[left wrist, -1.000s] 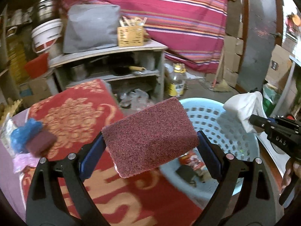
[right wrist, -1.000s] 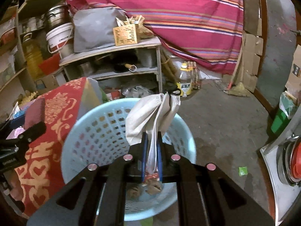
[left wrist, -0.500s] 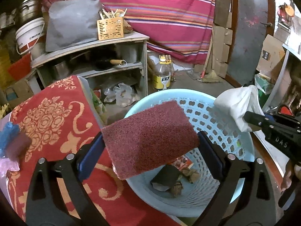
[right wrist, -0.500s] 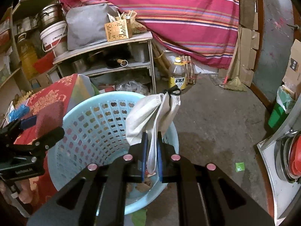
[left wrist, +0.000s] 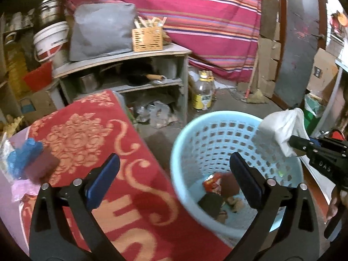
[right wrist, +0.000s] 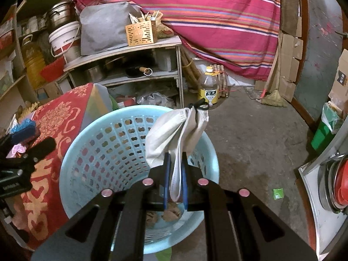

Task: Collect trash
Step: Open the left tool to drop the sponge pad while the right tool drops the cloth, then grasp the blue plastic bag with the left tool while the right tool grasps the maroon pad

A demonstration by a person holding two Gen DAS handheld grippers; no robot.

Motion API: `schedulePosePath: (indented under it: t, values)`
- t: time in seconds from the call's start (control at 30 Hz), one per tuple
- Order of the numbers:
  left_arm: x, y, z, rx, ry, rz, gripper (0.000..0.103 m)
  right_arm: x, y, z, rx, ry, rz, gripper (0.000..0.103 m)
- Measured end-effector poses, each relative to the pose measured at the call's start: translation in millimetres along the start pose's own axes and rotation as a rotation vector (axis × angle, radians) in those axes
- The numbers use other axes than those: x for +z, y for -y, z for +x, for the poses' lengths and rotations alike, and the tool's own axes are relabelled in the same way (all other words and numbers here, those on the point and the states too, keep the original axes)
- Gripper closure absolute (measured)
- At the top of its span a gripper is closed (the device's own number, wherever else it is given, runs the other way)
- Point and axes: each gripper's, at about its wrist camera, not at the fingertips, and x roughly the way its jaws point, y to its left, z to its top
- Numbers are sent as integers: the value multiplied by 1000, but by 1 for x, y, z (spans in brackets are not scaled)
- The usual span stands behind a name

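Observation:
My left gripper (left wrist: 174, 158) hangs over the gap between the red-and-gold table cloth (left wrist: 87, 130) and the light blue perforated basket (left wrist: 217, 117). Its jaws are opening, with nothing between them. A maroon scouring pad (left wrist: 229, 184) lies in the basket beside a red snack wrapper (left wrist: 212, 182), partly hidden by one finger. Above the basket (right wrist: 87, 134), my right gripper (right wrist: 175, 158) is shut on a white face mask (right wrist: 169, 134); it also shows at the right of the left wrist view (left wrist: 293, 145). A blue wad (left wrist: 24, 154), another maroon pad (left wrist: 41, 167) and pink wrap (left wrist: 19, 189) lie on the cloth.
A grey shelf unit (left wrist: 121, 56) with pots stands behind the table. An oil bottle (right wrist: 208, 89) and a broom (right wrist: 274, 97) are on the concrete floor past the basket. A small green scrap (right wrist: 278, 193) lies on the floor at right.
The maroon pad has left the left jaws and now lies in the basket. The left gripper swung back toward the table. The right gripper still grips the mask over the basket.

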Motion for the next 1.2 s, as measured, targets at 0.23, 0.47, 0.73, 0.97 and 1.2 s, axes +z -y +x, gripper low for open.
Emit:
schedulePosePath:
  t: [0.23, 0.47, 0.73, 0.97, 1.2]
  values:
    - [-6, -52, -23, 82, 18, -65, 6, 1, -19, 6, -6, -22, -22, 90]
    - [-21, -112, -51, 183, 27, -123, 6, 1, -32, 11, -54, -48, 6, 38]
    - [-46, -206, -85, 320, 20, -230, 6, 10, -71, 3, -112, -6, -29, 27]
    - [-68, -275, -107, 402, 2, -325, 6, 18, -131, 3, -78, 40, -93, 18]
    - [-86, -308, -101, 448, -38, -348, 6, 19, -184, 18, -2, 20, -127, 17]
